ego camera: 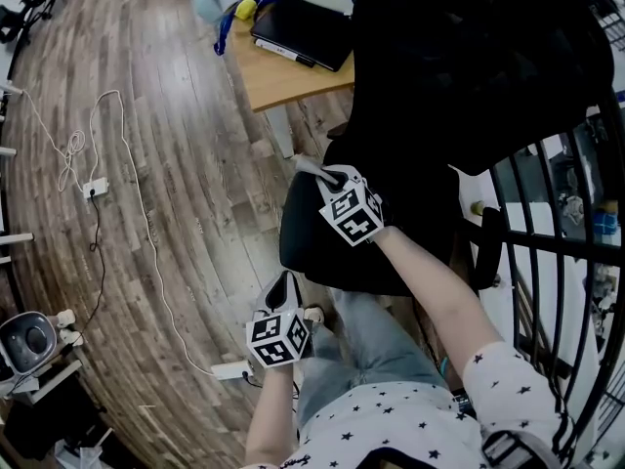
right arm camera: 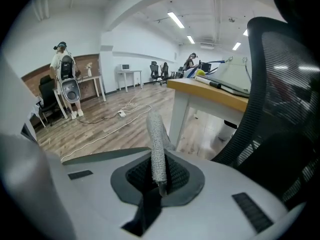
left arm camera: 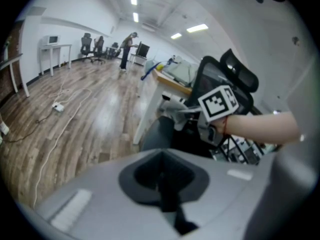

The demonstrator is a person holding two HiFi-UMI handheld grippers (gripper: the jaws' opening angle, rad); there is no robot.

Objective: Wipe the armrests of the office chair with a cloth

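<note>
The black office chair stands in front of me, its seat below the desk edge and its mesh backrest at the right. My right gripper hovers over the seat's far left corner, shut on a rolled grey cloth that sticks up from its jaws. The cloth pokes out to the left in the head view. My left gripper hangs lower, by the seat's near left edge, shut with nothing in it. A dark upright part at the seat's right may be an armrest.
A wooden desk with a black laptop stands behind the chair. White cables and a power strip lie on the wooden floor; another strip is near my feet. A black wire rack stands at the right. A person stands far off.
</note>
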